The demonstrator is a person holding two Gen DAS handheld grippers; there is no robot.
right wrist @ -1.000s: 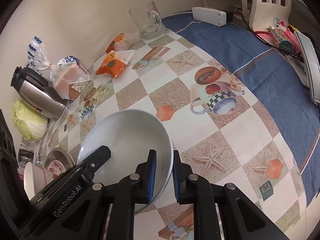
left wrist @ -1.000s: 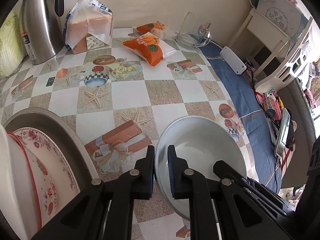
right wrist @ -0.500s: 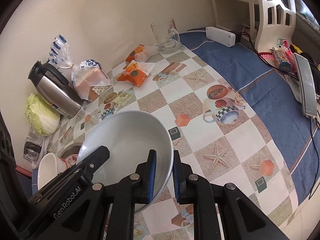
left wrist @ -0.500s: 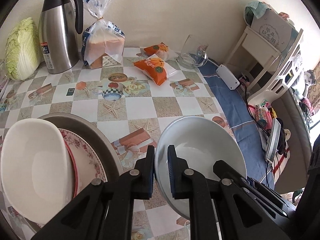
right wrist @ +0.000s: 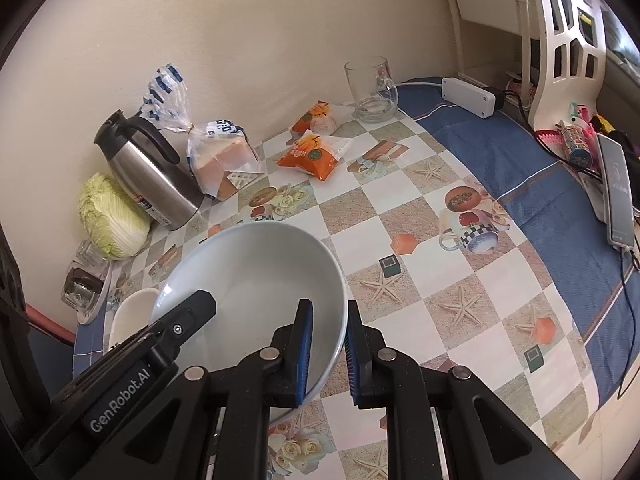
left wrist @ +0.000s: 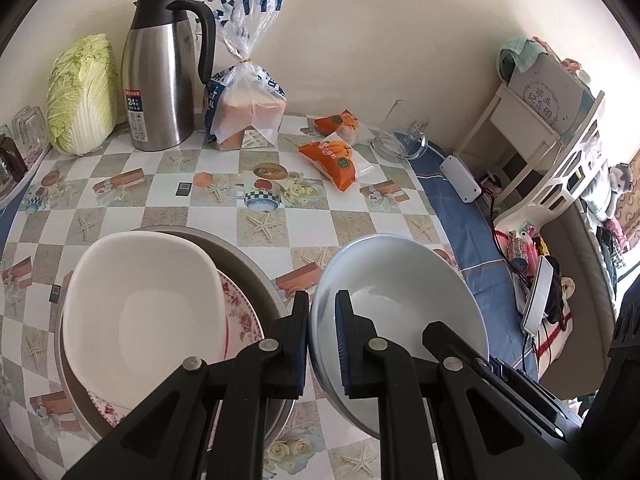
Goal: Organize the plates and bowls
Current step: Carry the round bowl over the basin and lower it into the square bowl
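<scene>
Both grippers hold one pale grey-blue bowl (left wrist: pixel 400 280) above the table. My left gripper (left wrist: pixel 322 312) is shut on its left rim. My right gripper (right wrist: pixel 326 328) is shut on its right rim; the bowl also shows in the right wrist view (right wrist: pixel 256 276). To the left on the table sits a stack: a white bowl (left wrist: pixel 140 312) on a floral plate (left wrist: pixel 240 312) inside a grey metal dish (left wrist: pixel 256 272). The white bowl's edge shows in the right wrist view (right wrist: pixel 130 314).
At the back stand a steel thermos (left wrist: pixel 160 76), a cabbage (left wrist: pixel 80 92), a bread bag (left wrist: pixel 248 104), orange snack packets (left wrist: pixel 332 156) and a glass mug (left wrist: pixel 404 132). Upturned glasses (left wrist: pixel 24 132) stand far left. A phone (left wrist: pixel 540 300) and cables lie right, by the table edge.
Both grippers have risen with the grey-blue bowl between them and drawn back. More of the table and the stacked white bowl have come into view on the left.
</scene>
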